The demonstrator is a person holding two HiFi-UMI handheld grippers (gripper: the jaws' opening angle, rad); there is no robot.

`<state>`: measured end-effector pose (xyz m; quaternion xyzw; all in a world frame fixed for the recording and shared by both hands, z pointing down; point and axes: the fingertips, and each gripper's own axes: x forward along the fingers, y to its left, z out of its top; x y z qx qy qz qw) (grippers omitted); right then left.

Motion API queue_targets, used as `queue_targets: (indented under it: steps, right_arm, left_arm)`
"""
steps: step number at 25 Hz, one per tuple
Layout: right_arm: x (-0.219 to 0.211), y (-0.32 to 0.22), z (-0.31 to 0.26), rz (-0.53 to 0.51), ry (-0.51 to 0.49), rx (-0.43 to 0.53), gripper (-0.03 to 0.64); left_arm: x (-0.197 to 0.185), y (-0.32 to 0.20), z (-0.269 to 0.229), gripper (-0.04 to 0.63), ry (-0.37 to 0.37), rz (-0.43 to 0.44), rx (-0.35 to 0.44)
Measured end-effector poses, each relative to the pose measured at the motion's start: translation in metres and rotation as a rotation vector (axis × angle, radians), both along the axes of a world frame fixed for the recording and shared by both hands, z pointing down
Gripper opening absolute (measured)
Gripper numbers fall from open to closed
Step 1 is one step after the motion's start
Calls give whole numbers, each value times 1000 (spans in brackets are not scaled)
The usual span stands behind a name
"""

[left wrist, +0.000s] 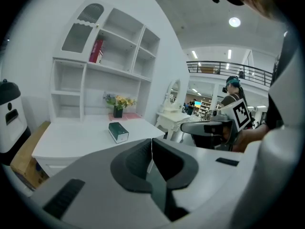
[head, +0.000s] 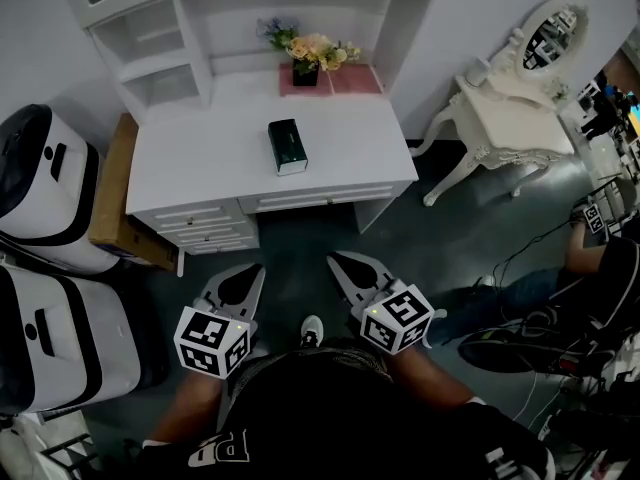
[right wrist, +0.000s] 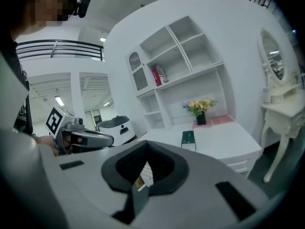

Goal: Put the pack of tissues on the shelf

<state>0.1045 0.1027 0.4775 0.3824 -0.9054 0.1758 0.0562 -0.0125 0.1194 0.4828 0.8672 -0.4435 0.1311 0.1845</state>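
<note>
On the white desk (head: pixel 200 163), the dark green pack of tissues (head: pixel 287 147) lies in front of the flowers (head: pixel 312 53). Nearer me, the left gripper (head: pixel 246 276) and right gripper (head: pixel 345 266) are both closed, holding nothing.

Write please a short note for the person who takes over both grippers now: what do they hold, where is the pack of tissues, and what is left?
Left gripper: jaws shut, empty.
Right gripper: jaws shut, empty. Both are short of the desk, pointing toward it.
Pack of tissues: lies on the white desk, in front of the flowers, untouched.
Done: nothing yet.
Left: go to the desk, grasp the pack, set it on the shelf above the desk.
</note>
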Motion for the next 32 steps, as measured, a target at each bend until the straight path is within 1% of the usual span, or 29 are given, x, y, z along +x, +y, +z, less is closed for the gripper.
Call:
queue_targets:
  steps: [8,15,20,25,32]
  right_arm:
    - [20,-32,-3,-53,-13,19,9]
    - [31,-43,0,-63,-39,3,9]
    - [33,-48,7,-61,-45,-13,9]
    - [30,-53,13,-55,-37,-18,9]
    - [23,-79,12,-37,-14,-14,9]
  left_arm:
    - [19,-30,-5,17,-13,-60,14]
    - [36,-38,-9,17,-31,-63,11]
    - [34,-46,-7,17,-39,-80,6]
    - [30,-50,3,17,-37,-71,-13]
    - [23,-83,-1,17,-23,-50,2]
